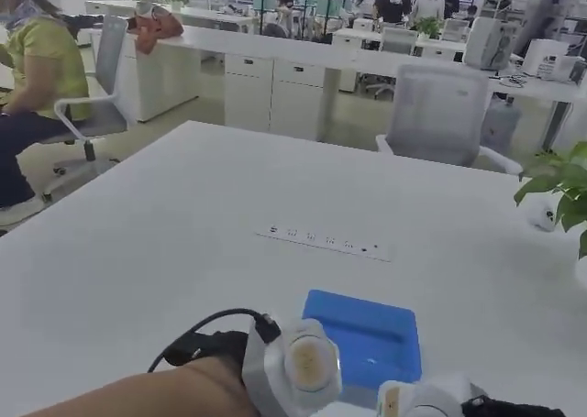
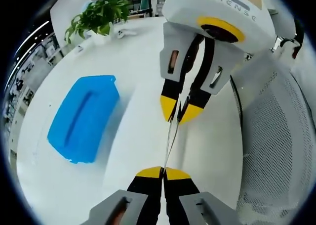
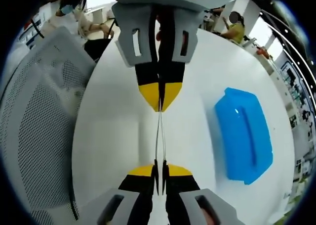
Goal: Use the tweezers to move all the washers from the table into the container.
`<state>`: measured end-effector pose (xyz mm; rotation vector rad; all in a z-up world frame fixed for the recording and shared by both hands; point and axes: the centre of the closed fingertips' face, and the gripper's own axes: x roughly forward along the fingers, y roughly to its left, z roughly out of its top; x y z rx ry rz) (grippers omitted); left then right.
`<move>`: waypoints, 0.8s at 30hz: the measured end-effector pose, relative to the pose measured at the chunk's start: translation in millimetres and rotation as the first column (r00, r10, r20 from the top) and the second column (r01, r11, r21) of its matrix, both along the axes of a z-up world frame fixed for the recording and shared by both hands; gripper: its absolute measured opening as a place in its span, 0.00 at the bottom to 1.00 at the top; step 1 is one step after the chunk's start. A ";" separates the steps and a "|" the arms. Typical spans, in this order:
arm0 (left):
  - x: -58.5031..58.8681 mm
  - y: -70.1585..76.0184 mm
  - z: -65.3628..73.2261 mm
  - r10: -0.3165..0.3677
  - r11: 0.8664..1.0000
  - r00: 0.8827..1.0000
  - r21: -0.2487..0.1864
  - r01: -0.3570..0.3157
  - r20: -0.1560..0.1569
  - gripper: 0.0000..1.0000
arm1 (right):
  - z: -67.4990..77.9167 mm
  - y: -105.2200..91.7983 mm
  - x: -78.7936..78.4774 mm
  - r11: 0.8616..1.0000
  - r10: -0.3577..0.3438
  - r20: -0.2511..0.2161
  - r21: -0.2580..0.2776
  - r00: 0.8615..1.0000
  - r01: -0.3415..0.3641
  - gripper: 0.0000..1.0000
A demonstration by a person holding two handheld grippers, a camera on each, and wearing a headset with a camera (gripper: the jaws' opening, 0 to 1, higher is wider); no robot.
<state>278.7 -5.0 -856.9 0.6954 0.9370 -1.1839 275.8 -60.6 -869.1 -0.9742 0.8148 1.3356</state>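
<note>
Tweezers [image 2: 169, 141]: pinching them at both ends just beside the blue container [image 2: 84, 118], left gripper [image 2: 163, 170] and right gripper [image 2: 178, 117] each clamped tight. Probably needing one square, firm hold before easing the other off. Lying past the container, a socket strip [image 1: 326, 241].

Head view: high, facing forward and down over the white table [image 1: 183, 234], with the blue container [image 1: 367, 334] close at the bottom edge. Left gripper view: low and close over the table, facing the right gripper [image 2: 178, 115] head-on. Right gripper view: opposite heading, facing the left gripper [image 3: 160, 104]. Both gripper views share the tweezers [image 2: 170, 138], container and table.
</note>
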 end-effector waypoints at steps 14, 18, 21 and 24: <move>-1.3 12.5 -25.2 -0.066 0.990 0.997 0.126 0.069 -0.033 0.00 | -14.5 6.7 -1.0 0.999 -0.036 -0.054 -0.002 0.998 0.036 0.05; -0.1 11.1 -25.1 -0.028 0.989 0.997 0.144 0.038 -0.067 0.00 | -14.0 6.6 -1.1 0.994 -0.109 -0.105 0.002 0.989 0.110 0.06; -1.1 11.9 -25.5 -0.008 0.988 0.997 0.152 0.018 -0.071 0.00 | -14.3 5.1 -2.9 0.994 -0.105 -0.102 0.025 0.989 0.108 0.09; -0.3 13.1 -24.0 0.109 0.989 0.990 0.111 -0.098 -0.094 0.00 | -13.1 7.8 -5.8 0.976 -0.194 -0.144 0.067 0.970 0.205 0.12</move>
